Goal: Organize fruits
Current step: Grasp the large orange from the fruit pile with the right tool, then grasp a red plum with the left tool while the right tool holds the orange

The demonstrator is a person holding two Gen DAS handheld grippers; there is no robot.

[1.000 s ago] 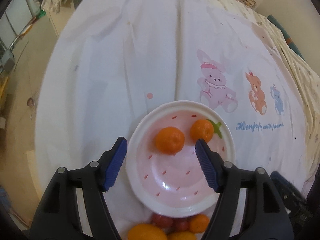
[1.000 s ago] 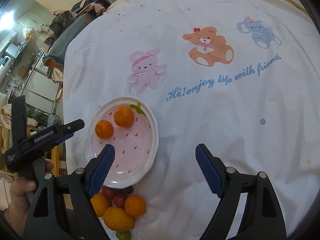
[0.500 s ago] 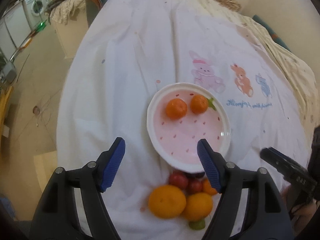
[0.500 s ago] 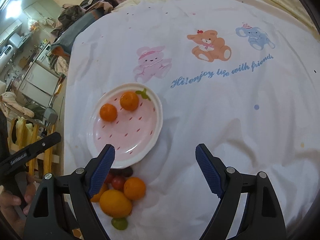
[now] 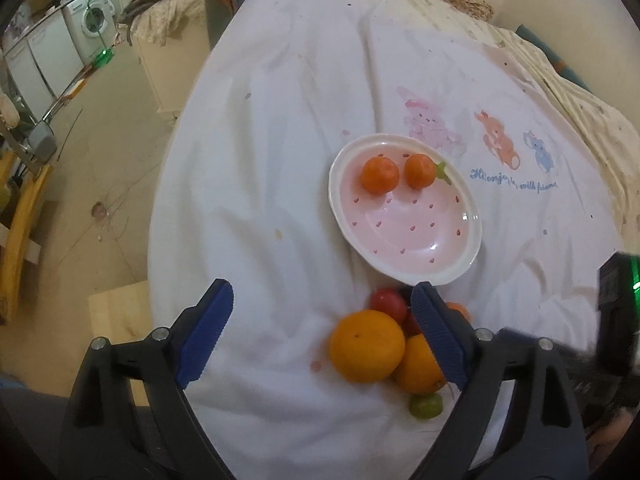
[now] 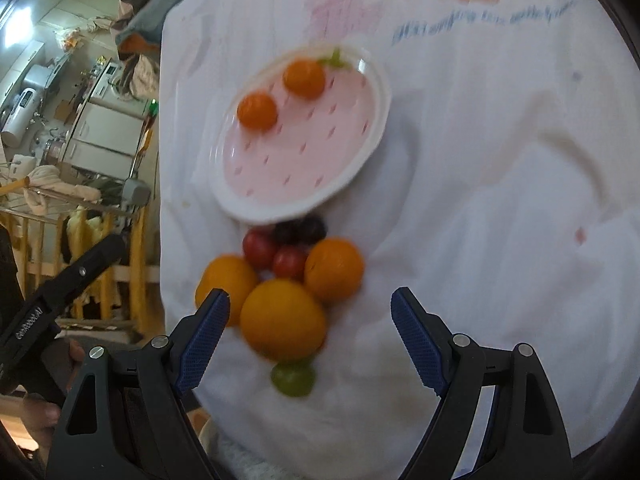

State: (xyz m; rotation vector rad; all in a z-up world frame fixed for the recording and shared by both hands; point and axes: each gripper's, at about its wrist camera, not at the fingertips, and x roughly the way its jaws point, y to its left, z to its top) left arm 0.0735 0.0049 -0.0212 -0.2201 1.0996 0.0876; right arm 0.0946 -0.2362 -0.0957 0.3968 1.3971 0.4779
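Note:
A pink strawberry-pattern plate [image 5: 404, 236] [image 6: 296, 168] holds two small tangerines [image 5: 379, 174] [image 6: 257, 110]. A pile of fruit lies on the white cloth just in front of it: large oranges [image 5: 367, 345] [image 6: 282, 320], red tomatoes [image 5: 387, 303] [image 6: 259, 245], dark grapes [image 6: 300, 229] and a green grape [image 5: 425, 405] [image 6: 293, 377]. My left gripper [image 5: 320, 332] is open and empty, above the pile's left side. My right gripper [image 6: 310, 336] is open and empty, with the front orange between its fingers' line.
The white cloth with cartoon animals [image 5: 496, 140] covers a round table whose edge [image 5: 160, 216] drops to the floor on the left. A washing machine [image 5: 90, 16] and cluttered furniture stand beyond. The left gripper's handle shows in the right wrist view [image 6: 60, 292].
Both grippers have pulled back from the plate toward the near table edge. The fruit pile has come into fuller view. The right wrist view has dropped closer to the pile and is blurred.

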